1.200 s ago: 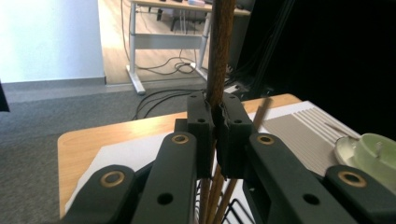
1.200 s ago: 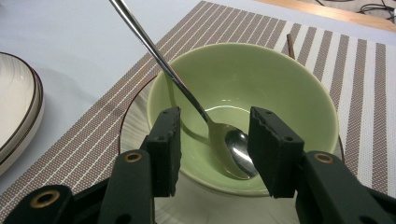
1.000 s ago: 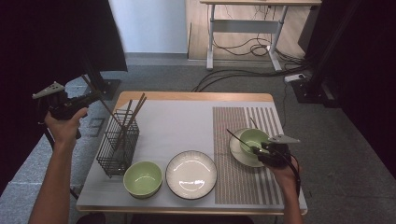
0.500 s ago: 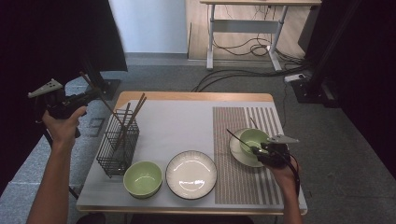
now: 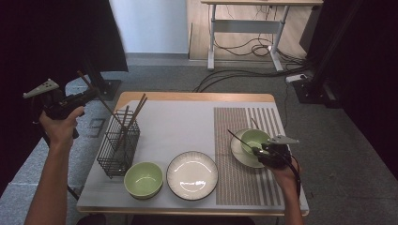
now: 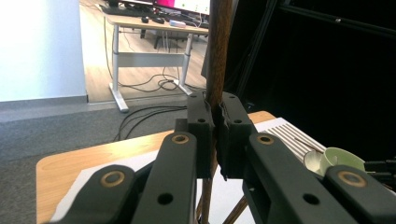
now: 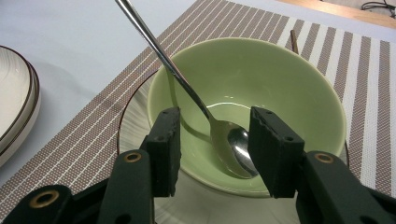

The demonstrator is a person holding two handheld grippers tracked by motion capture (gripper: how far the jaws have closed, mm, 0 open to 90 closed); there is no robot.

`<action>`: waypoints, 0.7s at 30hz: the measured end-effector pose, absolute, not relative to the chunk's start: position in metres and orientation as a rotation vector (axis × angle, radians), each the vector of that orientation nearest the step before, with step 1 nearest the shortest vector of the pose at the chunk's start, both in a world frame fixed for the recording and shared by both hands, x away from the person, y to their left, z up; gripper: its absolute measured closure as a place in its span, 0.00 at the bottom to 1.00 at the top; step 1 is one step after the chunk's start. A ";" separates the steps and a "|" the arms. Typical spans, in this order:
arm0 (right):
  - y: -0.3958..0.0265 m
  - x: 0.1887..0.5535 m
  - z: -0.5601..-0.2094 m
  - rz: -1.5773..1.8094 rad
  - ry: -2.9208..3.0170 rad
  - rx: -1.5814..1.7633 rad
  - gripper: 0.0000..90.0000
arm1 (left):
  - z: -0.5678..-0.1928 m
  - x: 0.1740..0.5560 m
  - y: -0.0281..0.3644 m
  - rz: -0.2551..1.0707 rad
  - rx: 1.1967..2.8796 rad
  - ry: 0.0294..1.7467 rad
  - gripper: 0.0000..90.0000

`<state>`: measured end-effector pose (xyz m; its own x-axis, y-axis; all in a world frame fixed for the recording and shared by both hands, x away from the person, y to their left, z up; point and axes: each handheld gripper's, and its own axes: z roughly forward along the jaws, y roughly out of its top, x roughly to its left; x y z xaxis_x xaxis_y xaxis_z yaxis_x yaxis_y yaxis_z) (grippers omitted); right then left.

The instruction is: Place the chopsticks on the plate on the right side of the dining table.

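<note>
left gripper (image 5: 87,96): clenched on a chopstick (image 6: 218,56), left of basket (image 5: 118,145).
right gripper (image 7: 215,140): jaws apart at bowl (image 7: 289,84); spoon (image 7: 224,135) between, seemingly untouched.
plate (image 5: 192,176): right of basket.

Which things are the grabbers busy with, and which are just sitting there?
In the job:
- chopstick, clamped in the left gripper
- spoon in the green bowl, between the open right gripper pads
- wire basket holding more chopsticks

Just lying about:
- second green bowl
- empty white plate
- striped placemat
</note>
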<state>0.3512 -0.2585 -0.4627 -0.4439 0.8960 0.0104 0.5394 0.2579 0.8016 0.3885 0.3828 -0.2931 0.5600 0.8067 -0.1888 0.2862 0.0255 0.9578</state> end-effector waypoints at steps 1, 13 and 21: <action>-0.258 0.351 -0.463 1.054 2.084 1.301 0.61 | -0.293 0.389 0.383 0.520 1.543 0.964 0.94; -0.259 0.351 -0.463 1.055 2.081 1.304 0.61 | -0.297 0.399 0.383 0.529 1.547 0.995 0.94; -0.259 0.352 -0.464 1.052 2.083 1.306 0.60 | -0.303 0.410 0.384 0.520 1.549 1.027 0.94</action>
